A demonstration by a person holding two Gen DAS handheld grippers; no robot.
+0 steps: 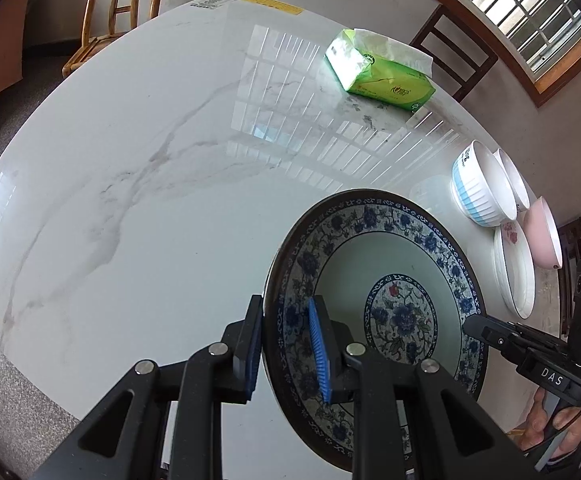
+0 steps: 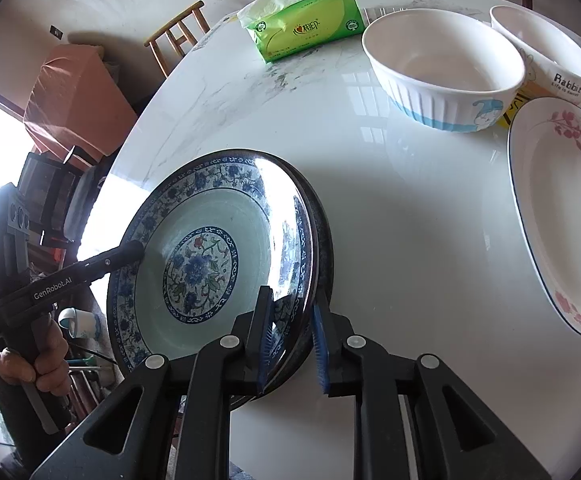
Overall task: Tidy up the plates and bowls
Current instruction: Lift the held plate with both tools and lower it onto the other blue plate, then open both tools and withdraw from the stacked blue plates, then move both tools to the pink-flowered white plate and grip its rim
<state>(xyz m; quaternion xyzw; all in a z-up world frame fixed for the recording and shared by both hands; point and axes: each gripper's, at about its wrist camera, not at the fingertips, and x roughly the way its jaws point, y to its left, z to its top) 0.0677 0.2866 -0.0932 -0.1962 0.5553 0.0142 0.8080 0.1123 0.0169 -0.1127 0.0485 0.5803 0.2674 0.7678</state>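
A blue-and-white flowered plate (image 1: pixel 374 280) (image 2: pixel 210 248) lies near the front edge of the white marble table (image 1: pixel 130 200), held from two sides. My left gripper (image 1: pixel 286 308) is shut on its left rim, one pad outside and one on the patterned border. In the right wrist view the left gripper (image 2: pixel 134 250) reaches the plate's far rim. My right gripper (image 2: pixel 292 300) is shut on the opposite rim, and its tip (image 1: pixel 476 326) shows in the left wrist view. A dark edge shows under the rim; I cannot tell whether a second plate lies beneath.
To the right stand a ribbed white-and-blue bowl (image 2: pixel 442 68), a white "Rabbit" bowl (image 2: pixel 546 48), a pink bowl (image 1: pixel 544 236) and a white plate with red flowers (image 2: pixel 562 216). A green tissue pack (image 1: pixel 382 76) lies farther back. Wooden chairs (image 1: pixel 122 8) stand around the table.
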